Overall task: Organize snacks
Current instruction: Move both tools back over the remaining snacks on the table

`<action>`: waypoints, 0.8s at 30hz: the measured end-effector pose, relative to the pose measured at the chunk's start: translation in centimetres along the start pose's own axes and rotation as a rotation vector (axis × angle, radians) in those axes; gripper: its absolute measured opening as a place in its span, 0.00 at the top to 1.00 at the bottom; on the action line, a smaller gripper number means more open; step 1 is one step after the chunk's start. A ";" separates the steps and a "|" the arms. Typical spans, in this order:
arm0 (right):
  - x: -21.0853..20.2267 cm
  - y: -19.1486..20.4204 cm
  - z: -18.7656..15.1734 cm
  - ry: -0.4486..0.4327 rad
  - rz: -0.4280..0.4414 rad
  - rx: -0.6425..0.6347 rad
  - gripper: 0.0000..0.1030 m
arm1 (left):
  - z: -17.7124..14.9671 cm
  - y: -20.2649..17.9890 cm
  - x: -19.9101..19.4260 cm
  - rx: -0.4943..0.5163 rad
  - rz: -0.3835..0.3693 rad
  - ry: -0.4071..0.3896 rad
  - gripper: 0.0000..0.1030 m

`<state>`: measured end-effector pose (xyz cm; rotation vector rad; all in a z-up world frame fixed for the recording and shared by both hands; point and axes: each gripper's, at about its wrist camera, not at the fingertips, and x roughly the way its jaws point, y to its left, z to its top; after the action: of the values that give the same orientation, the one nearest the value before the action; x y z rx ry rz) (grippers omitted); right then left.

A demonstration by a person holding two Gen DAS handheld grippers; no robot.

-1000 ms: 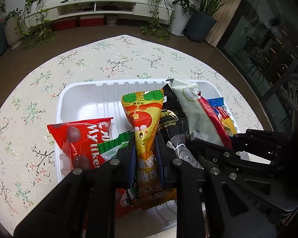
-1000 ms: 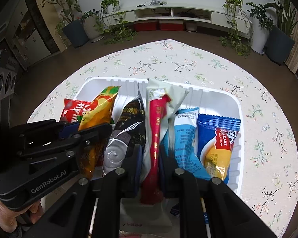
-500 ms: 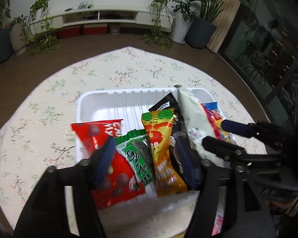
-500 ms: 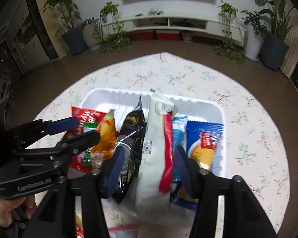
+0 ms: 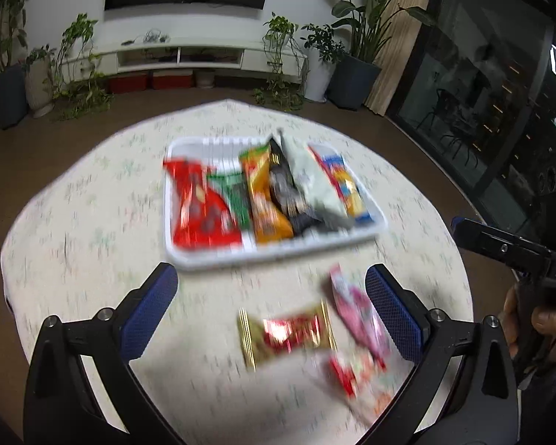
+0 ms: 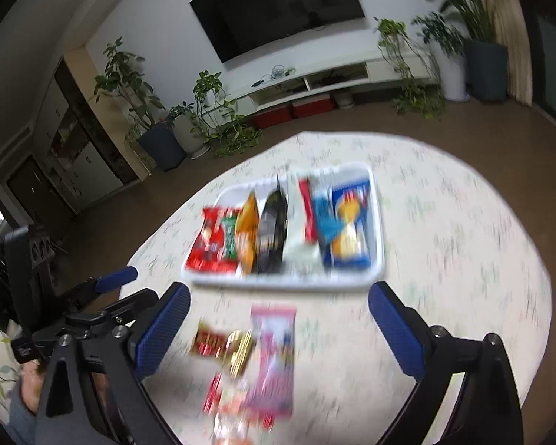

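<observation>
White wall with black TV [image 6: 278, 7]; low white console [image 5: 181, 55] beneath, red boxes [image 5: 148, 81] under it. Potted plants [image 5: 356, 52] either side. Brown floor [image 5: 55, 141]. Dark glass doors [image 5: 474, 85] at right.

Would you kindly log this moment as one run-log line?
left gripper: opening, empty | right gripper: opening, empty | tray: snacks lined up | loose snacks: on table

A: We can read only "DAS", in pale letters on the black body of the right gripper [image 5: 515, 256], at three o'clock in the left wrist view.

B: Agreed; the snack packets [image 5: 270, 193] are too blurred for us to read.
</observation>
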<state>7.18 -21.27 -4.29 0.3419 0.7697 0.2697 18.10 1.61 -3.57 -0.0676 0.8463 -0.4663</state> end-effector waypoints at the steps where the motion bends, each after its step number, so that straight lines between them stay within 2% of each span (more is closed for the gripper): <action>1: -0.4 -0.2 -1.1 0.007 0.010 0.019 0.04 | -1.2 -0.1 -0.4 -0.009 -0.009 0.008 0.00; 5: -1.2 -0.8 -5.7 0.036 0.012 0.069 0.04 | -6.2 -0.4 -1.8 -0.042 -0.050 0.037 0.00; 9: -0.5 -0.9 -8.7 0.087 0.005 0.088 0.04 | -10.1 -0.4 -2.0 -0.074 -0.072 0.076 0.00; 11: 0.1 -0.8 -9.7 0.112 -0.017 0.077 0.06 | -11.7 -0.5 -1.9 -0.076 -0.057 0.103 0.00; 18: 1.1 -0.2 -10.5 0.136 -0.088 0.001 0.12 | -13.2 -0.7 -2.1 -0.089 -0.038 0.131 0.00; 20: 1.5 0.1 -10.4 0.146 -0.105 -0.018 0.20 | -13.0 -0.9 -2.4 -0.088 -0.037 0.129 0.00; 24: 2.0 0.3 -10.0 0.165 -0.118 -0.044 0.28 | -12.2 -1.4 -2.9 -0.089 -0.042 0.130 0.00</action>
<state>1.43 -18.25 -12.11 0.2332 0.9416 0.2050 6.97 3.09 -9.36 -0.1390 0.9946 -0.4761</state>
